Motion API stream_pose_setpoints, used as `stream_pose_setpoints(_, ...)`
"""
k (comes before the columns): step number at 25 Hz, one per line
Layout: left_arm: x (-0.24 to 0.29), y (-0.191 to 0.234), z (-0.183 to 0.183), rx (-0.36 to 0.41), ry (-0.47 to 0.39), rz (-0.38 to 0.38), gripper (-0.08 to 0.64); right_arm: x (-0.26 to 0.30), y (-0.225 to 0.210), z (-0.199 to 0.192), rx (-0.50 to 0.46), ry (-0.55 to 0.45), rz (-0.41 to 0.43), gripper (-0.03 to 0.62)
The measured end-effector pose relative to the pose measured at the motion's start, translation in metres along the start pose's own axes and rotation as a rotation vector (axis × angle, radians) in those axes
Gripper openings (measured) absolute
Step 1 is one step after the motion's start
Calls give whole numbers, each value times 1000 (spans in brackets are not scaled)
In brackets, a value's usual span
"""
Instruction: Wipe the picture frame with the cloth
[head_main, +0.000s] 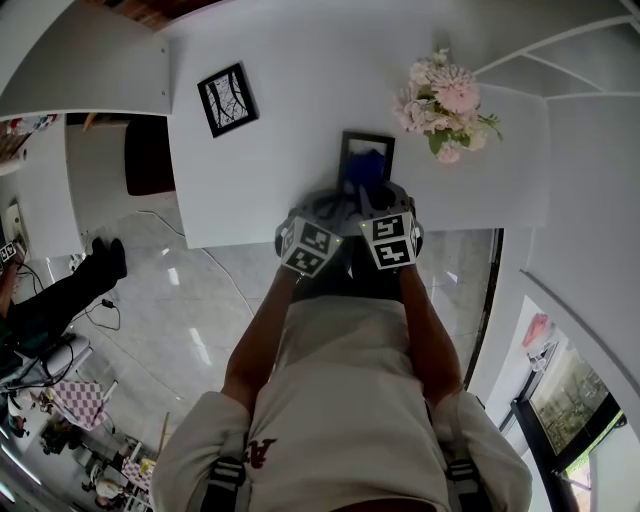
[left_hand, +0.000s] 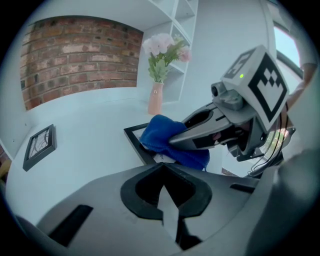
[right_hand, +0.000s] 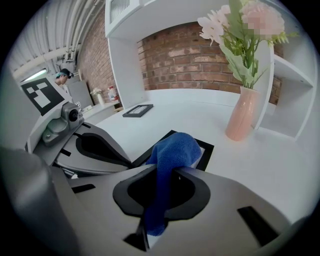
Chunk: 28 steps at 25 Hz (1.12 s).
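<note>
A black picture frame (right_hand: 207, 150) lay flat on a white table (right_hand: 280, 165), at twelve o'clock just beyond both grippers. The right gripper (right_hand: 152, 225) had its jaws clamped on a blue cloth (right_hand: 172, 150), whose bunched free end rested on the frame's glass. The left gripper (left_hand: 167, 212) sat at nine o'clock of it, at the frame's near corner, jaws together and holding nothing. A pink vase (right_hand: 243, 115) of flowers stood at two o'clock, and a second frame (right_hand: 138, 110) lay at ten o'clock.
</note>
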<state>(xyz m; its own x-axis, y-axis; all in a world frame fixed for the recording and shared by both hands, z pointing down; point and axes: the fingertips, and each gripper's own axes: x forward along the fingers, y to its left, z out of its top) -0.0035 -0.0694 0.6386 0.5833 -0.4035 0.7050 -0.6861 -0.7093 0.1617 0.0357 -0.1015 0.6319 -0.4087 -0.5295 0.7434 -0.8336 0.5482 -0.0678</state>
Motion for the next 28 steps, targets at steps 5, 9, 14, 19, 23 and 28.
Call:
stream_pose_setpoints(5,1,0,0,-4,-1,3,0,-4,-7,-4,6,6,-18,34)
stream_pose_setpoints(9,1,-1,1,-5,0,6,-1,-7,-11,-5,0,9,-28,34)
stream_pose_setpoints(14,1,-1,1,-7,2,8,-1,-11,-16,-6,-8,18,-51,34)
stream_pose_setpoints(19,1,0,0,-7,7,11,-1,-16,-24,-7,-3,20,-71,34)
stream_pose_setpoints(23,1,0,0,-5,10,9,0,-21,-30,-9,9,20,-86,34)
stream_pose_setpoints(28,1,1,0,1,10,8,-1,-22,-33,-8,13,18,-88,34)
